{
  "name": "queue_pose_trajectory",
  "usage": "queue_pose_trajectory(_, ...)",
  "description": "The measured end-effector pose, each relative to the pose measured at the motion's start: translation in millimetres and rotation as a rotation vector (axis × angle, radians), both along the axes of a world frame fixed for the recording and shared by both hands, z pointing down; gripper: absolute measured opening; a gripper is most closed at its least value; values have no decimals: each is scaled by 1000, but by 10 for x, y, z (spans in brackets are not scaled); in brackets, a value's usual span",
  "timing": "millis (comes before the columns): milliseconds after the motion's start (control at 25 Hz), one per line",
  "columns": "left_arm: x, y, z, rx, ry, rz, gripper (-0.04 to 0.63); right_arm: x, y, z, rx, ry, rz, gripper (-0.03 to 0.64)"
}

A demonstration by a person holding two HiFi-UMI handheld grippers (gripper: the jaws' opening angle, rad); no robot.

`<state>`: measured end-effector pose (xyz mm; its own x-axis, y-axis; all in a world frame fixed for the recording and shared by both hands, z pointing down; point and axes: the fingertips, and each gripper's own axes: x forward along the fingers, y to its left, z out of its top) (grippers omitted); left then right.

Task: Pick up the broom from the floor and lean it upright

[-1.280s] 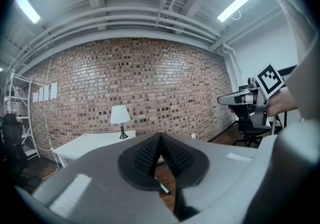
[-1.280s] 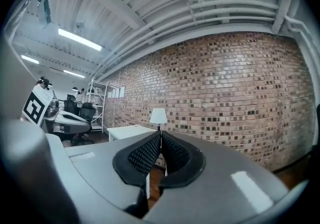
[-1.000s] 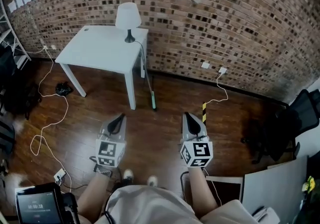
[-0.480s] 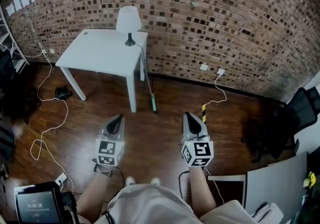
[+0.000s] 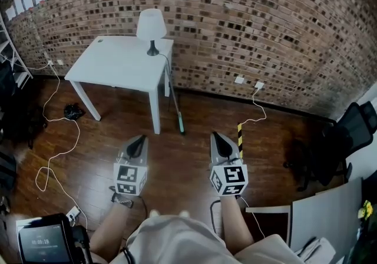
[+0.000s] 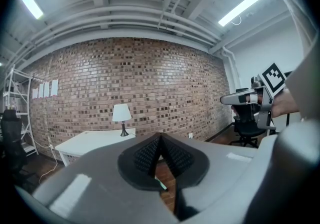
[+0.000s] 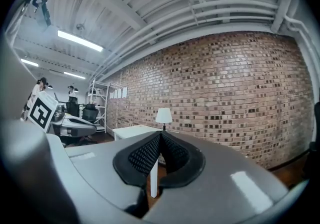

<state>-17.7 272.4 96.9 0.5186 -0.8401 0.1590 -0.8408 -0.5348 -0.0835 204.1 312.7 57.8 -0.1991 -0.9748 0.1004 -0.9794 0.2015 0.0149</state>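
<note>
The broom stands slanted against the right edge of the white table, its thin handle up by the tabletop and its green head on the wood floor. My left gripper and right gripper hover side by side in front of me, well short of the broom, both shut and empty. In the left gripper view the jaw tips meet, and a bit of the green head shows through the gap below them. In the right gripper view the tips also meet.
A white lamp stands on the table by the brick wall. White cables snake over the floor at left. A yellow-black striped strip lies near the right gripper. A black chair and a white board stand at right.
The right gripper has drifted slightly left in the head view; the left one has barely shifted. Both stay shut and empty. The broom has not moved.
</note>
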Motion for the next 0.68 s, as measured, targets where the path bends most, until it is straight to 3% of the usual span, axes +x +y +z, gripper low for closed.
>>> queue_pose_trajectory(680, -83, 21, -14, 10, 4, 10, -2, -122, -23, -57, 17, 9, -9, 12)
